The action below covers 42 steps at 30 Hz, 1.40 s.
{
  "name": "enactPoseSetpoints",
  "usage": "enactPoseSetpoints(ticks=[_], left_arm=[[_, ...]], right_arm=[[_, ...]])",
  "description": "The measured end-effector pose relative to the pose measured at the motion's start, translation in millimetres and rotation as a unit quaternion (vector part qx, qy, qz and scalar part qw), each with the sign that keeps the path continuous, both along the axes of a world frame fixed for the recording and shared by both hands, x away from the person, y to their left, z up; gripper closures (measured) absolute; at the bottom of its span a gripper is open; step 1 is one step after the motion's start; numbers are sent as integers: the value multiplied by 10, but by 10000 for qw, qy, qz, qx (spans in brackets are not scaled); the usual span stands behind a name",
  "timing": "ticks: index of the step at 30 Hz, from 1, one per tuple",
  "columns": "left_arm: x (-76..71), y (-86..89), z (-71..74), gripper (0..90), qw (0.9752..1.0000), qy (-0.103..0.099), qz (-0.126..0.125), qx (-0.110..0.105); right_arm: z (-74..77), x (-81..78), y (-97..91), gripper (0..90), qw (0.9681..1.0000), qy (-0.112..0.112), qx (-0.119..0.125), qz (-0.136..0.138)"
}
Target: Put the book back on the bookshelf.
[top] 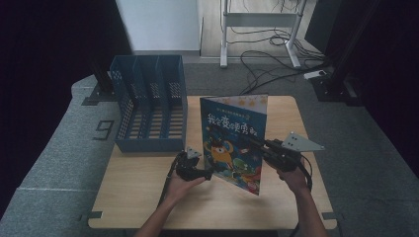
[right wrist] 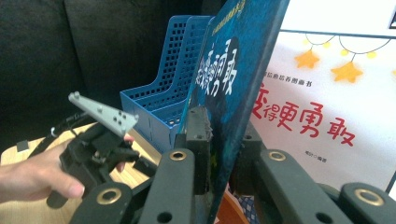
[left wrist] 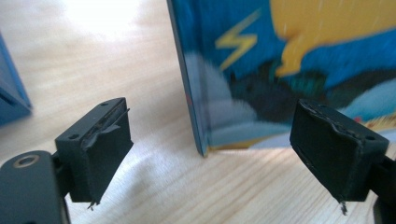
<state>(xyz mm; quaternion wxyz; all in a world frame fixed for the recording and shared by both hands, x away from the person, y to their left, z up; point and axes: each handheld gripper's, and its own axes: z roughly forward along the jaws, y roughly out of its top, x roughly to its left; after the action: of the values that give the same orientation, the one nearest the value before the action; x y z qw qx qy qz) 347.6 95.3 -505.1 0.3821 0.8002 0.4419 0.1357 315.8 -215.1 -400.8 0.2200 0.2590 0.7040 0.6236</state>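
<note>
behind book [top: 233, 140], blue file rack [top: 148, 106]

Place: a lab or test room.
Table: a small wood table [top: 148, 197] on grey floor mats [top: 54, 148].
Behind the table: loose black cables [top: 267, 61] and a white metal stand [top: 259, 22] on the floor.
Sides of the table: dark curtains [top: 44, 44].

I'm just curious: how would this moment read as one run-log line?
right gripper: shut on book | book: upright on table | left gripper: open at book's edge
</note>
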Motion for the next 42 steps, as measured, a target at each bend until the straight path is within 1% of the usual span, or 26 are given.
enactPoseSetpoints(ticks=[2,6,17,20,23,27,33,42], left_arm=[[-1,17,33,141,9999,-96,40,-123],[12,21,53,146,9998,-87,28,-175],[31,39,186,148,9986,-309,-49,-423],[36,51,192,147,9985,-316,-47,-452],[42,54,198,147,9982,-327,-37,-500],[49,48,226,146,9977,-386,-97,-557],[45,48,278,142,9969,-479,-244,-569],[42,33,316,144,9955,-623,-363,-608]], right_arm=[[-2,-23,3,801,10000,-19,-14,9],[-10,-53,-5,801,10000,-30,-38,18],[-74,-160,-57,795,10000,-66,-50,20],[-102,-193,-71,784,9999,-121,-80,-38],[-121,-225,-88,783,9999,-123,-98,-34],[-142,-245,-114,777,9999,-91,-122,-47],[-183,-276,-149,767,9999,-79,-120,-65],[-247,-297,-213,751,9999,-42,-117,-100]])
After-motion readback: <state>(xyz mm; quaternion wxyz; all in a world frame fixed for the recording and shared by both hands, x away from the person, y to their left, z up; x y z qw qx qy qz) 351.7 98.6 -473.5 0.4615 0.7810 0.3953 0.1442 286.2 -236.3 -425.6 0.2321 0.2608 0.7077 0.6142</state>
